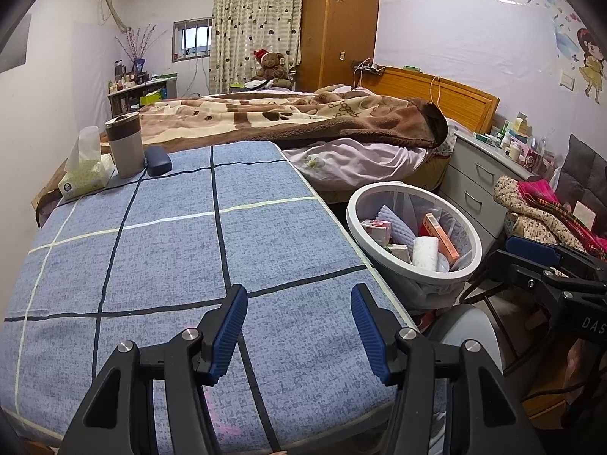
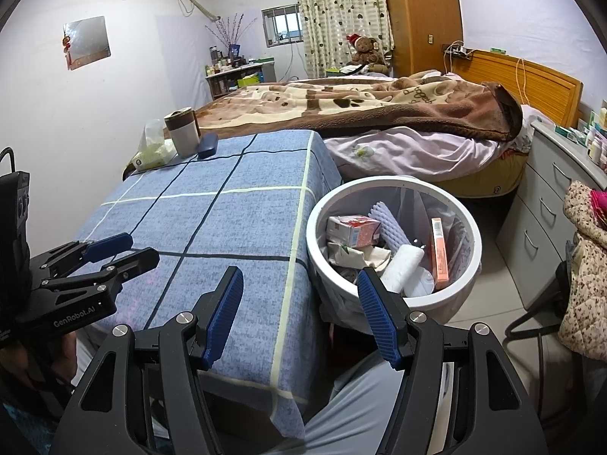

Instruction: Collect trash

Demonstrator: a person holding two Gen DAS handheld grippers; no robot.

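Trash lies gathered in the white bin, beside the table's right edge; none is visible on the blue cloth. Both grippers, left and right, stand wide open and empty; the right one is judged nearer the bin, which sits just ahead to its right.

A round white plastic trash bin with a clear bag inside stands on the floor, just beside the table with the blue checked cloth. It is nearly full. In it lie a pink and white small carton, a purple bumpy foam sheet, a white foam roll, a thin orange box standing on its end, and some crumpled white paper.
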